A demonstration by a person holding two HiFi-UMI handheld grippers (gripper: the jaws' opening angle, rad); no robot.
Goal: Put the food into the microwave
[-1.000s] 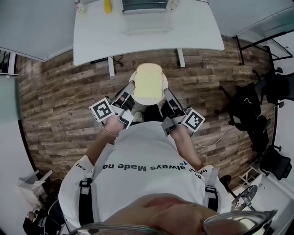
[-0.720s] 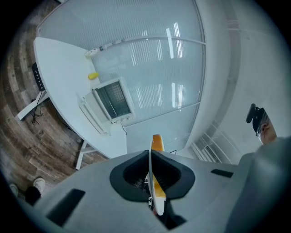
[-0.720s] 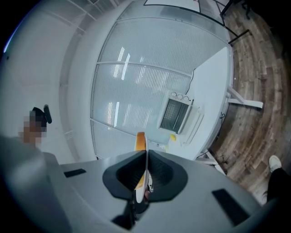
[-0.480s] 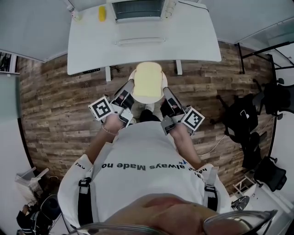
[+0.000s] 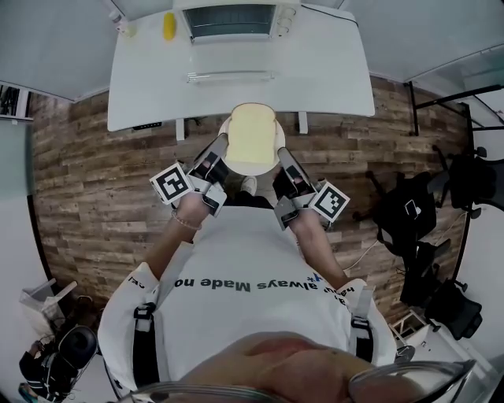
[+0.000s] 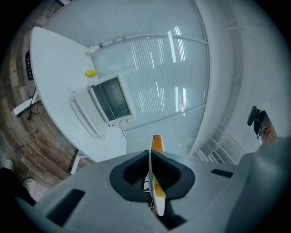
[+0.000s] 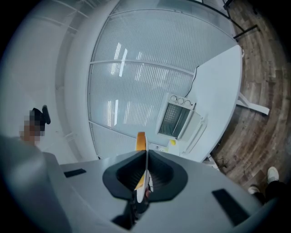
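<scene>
So the left gripper (image 5: pixel 223 149) and right gripper (image 5: pixel 279 154) are each clamped tight on opposite edges of the white plate (image 5: pixel 250 169) with the bread slice (image 5: pixel 253 134) on it, held over the wood floor (image 5: pixel 94 173) just short of the table (image 5: pixel 331 79), where the microwave (image 5: pixel 235 20) sits at the back.

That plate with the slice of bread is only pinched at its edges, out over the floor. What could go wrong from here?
1. The left gripper and the right gripper each clamp only the thin rim of the plate; if one slips, the plate could tip.
2. The bread lies loose on it, so a tilt may slide it onto the wooden floor.
3. The microwave seems to have its door open toward the person; the plate might bump it.
</scene>
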